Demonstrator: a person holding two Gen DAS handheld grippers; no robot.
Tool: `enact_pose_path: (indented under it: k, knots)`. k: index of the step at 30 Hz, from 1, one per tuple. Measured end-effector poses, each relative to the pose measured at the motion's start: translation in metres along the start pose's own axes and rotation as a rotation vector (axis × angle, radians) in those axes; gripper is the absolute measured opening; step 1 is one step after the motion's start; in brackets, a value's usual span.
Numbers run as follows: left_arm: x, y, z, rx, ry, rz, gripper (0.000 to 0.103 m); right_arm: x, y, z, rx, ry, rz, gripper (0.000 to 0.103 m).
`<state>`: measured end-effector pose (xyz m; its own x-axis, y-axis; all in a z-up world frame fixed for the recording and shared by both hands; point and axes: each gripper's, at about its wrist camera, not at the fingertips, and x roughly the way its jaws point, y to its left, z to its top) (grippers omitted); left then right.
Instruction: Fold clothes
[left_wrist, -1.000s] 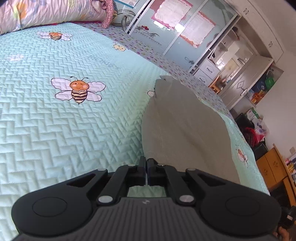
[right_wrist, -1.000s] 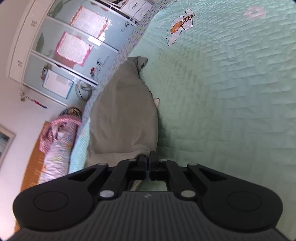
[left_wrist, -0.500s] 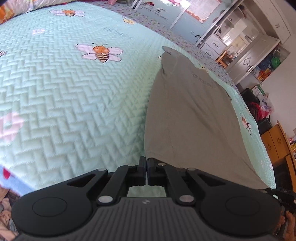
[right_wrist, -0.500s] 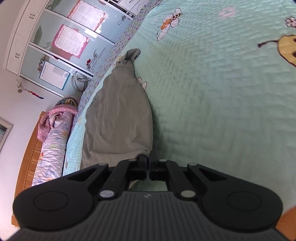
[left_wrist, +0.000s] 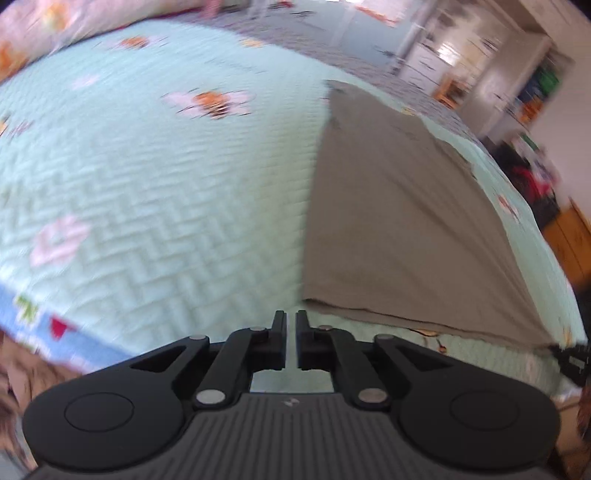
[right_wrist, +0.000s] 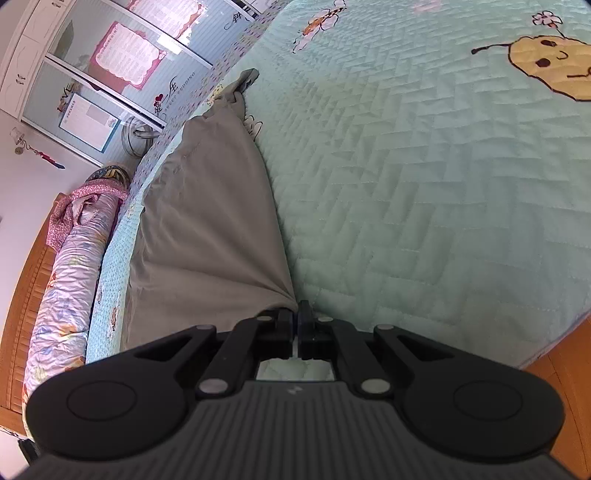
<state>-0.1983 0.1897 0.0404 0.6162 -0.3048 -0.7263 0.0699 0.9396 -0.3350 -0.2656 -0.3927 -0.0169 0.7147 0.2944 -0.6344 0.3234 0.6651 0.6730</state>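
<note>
Nearest the left wrist camera, the left gripper (left_wrist: 290, 319) tilts down toward the bed, its jaws opening, with a narrow gap and nothing between them; the near hem of the grey garment (left_wrist: 391, 221) lies just beyond the tips, apart from them. The right gripper (right_wrist: 297, 312) also tilts down toward the bed, and its jaws are pinched together on a gathered corner of the same grey garment (right_wrist: 210, 229), the cloth bunching into folds at the tips.

The left view is blurred, so the prints on the quilt (left_wrist: 155, 192) are smeared. The right gripper's tip (left_wrist: 570, 360) shows only partly at that view's right edge.

The garment stretches away across the mint-green quilt toward its far edge. Beyond lie a rolled floral blanket (right_wrist: 70, 266) by a wooden headboard (right_wrist: 22, 306), and wardrobe doors (right_wrist: 107, 70).
</note>
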Motion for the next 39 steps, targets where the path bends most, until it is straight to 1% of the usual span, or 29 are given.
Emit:
enact_pose_path:
  k: [1, 2, 4, 6, 9, 11, 13, 16, 18, 19, 20, 23, 27, 30, 32, 35, 37, 39]
  knots:
    - [0.003, -0.007, 0.002, 0.027, -0.006, -0.012, 0.013, 0.0, 0.0, 0.001, -0.001, 0.0, -0.003, 0.002]
    - [0.008, -0.008, 0.003, 0.015, -0.011, -0.013, 0.021, 0.0, -0.001, 0.001, 0.003, 0.002, -0.002, 0.002]
    - [0.018, -0.009, 0.006, -0.012, -0.023, -0.014, 0.031, 0.0, -0.004, 0.002, 0.015, 0.006, 0.0, 0.002]
    - [0.026, -0.006, 0.008, -0.061, -0.014, -0.011, 0.031, 0.0, -0.003, 0.001, 0.012, 0.006, -0.006, 0.002]
    - [0.03, -0.012, 0.01, -0.053, -0.012, -0.012, 0.031, 0.001, 0.002, 0.001, -0.015, 0.006, -0.022, 0.002]
    - [0.028, -0.02, 0.01, -0.007, -0.028, 0.029, 0.032, 0.0, 0.007, 0.0, -0.045, -0.002, -0.037, 0.002]
    - [0.027, -0.026, 0.01, 0.039, -0.045, 0.035, 0.035, 0.001, 0.016, -0.002, -0.095, -0.007, -0.055, 0.003]
    - [0.031, -0.036, 0.014, 0.092, -0.043, 0.06, 0.035, 0.001, 0.028, -0.006, -0.171, -0.021, -0.088, 0.003]
    - [0.029, -0.044, 0.015, 0.16, -0.048, 0.057, 0.035, 0.0, 0.037, -0.009, -0.242, -0.038, -0.122, 0.003]
    - [0.028, -0.05, 0.013, 0.218, -0.043, 0.064, 0.035, -0.002, 0.042, -0.012, -0.283, -0.053, -0.145, 0.003]
    - [0.027, -0.057, 0.011, 0.276, -0.038, 0.071, 0.035, -0.001, 0.048, -0.016, -0.339, -0.058, -0.167, 0.003]
    - [0.034, -0.07, 0.005, 0.397, -0.017, 0.103, 0.036, 0.0, 0.066, -0.028, -0.507, -0.067, -0.222, 0.003]
    - [0.042, -0.071, 0.006, 0.4, -0.011, 0.105, 0.036, 0.004, 0.087, -0.044, -0.691, -0.075, -0.273, 0.003]
    - [0.045, -0.078, 0.006, 0.437, -0.018, 0.122, 0.039, 0.004, 0.097, -0.052, -0.796, -0.087, -0.303, 0.003]
    - [0.047, -0.081, 0.006, 0.463, -0.021, 0.136, 0.04, 0.006, 0.096, -0.052, -0.798, -0.088, -0.339, 0.004]
    - [0.048, -0.085, 0.006, 0.468, -0.019, 0.135, 0.04, 0.007, 0.094, -0.051, -0.795, -0.089, -0.392, 0.006]
    - [0.048, -0.087, 0.006, 0.486, -0.024, 0.132, 0.04, 0.004, 0.087, -0.045, -0.726, -0.083, -0.38, 0.011]
    - [0.048, -0.091, 0.005, 0.527, -0.029, 0.141, 0.04, 0.001, 0.081, -0.042, -0.672, -0.079, -0.359, 0.012]
